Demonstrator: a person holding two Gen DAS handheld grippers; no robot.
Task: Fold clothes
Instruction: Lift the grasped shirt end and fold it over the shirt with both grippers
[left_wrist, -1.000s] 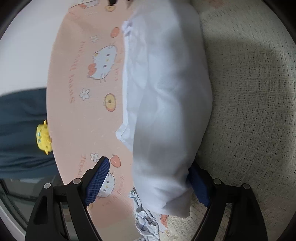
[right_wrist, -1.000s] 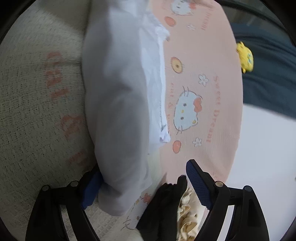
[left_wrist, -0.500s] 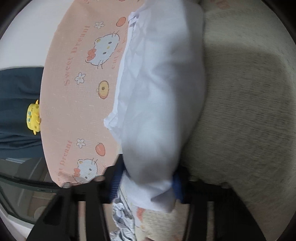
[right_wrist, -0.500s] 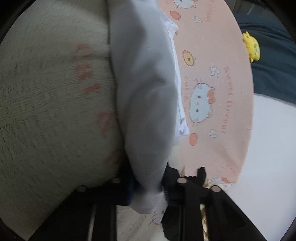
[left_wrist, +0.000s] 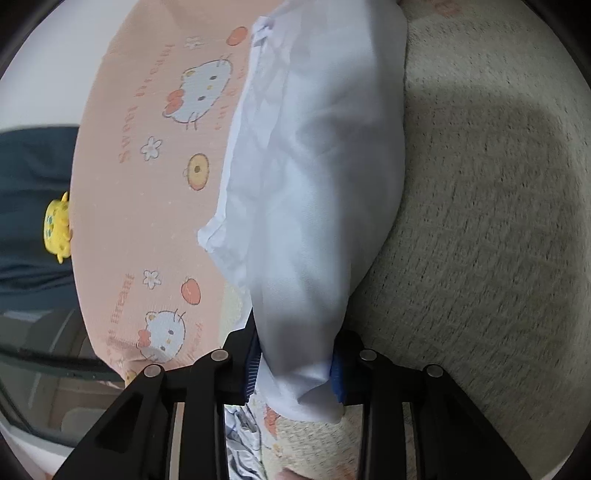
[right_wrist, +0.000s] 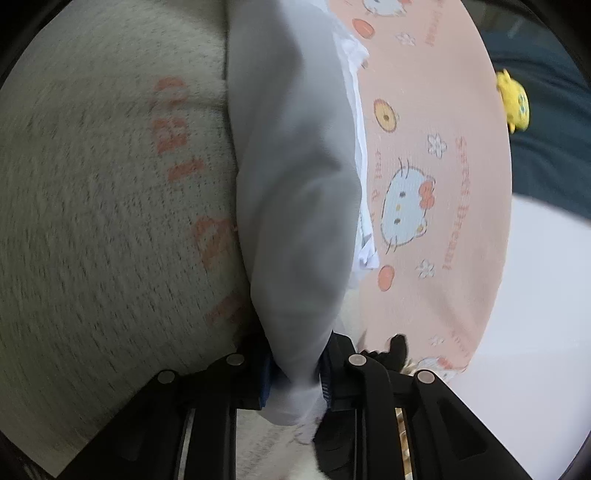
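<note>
In the left wrist view, the left gripper (left_wrist: 295, 365) is closed on the near end of a white garment (left_wrist: 314, 177), its blue-padded fingers pressing the cloth from both sides with a short tail of fabric poking out below them. The garment runs up and away from the gripper as a long bundled fold, its loose layered edge turned toward the left of the frame. It hangs or lies over a pink sheet (left_wrist: 147, 206) printed with cartoon cats, flowers and fruit on its left side, and a cream textured blanket (left_wrist: 480, 240) on its right. Further left, this view shows a small yellow toy (left_wrist: 57, 229) against dark blue fabric (left_wrist: 33, 206), and at the bottom a scrap of patterned cloth (left_wrist: 240, 439) between the gripper's arms.

In the right wrist view, the right gripper (right_wrist: 295, 373) is likewise clamped on the white garment (right_wrist: 291, 192), the blue pads pinching a narrow gathered end. Here the arrangement is mirrored: the cream textured blanket (right_wrist: 92, 221) is on the left, and this view alone shows faded orange lettering (right_wrist: 177, 136) on it. The pink sheet (right_wrist: 436, 184) lies to the right, with the yellow toy (right_wrist: 513, 99) and dark blue fabric (right_wrist: 546, 155) beyond. A small black object (right_wrist: 397, 349) sits just right of the gripper; what it is cannot be told. The blanket is motion-blurred in both views.
</note>
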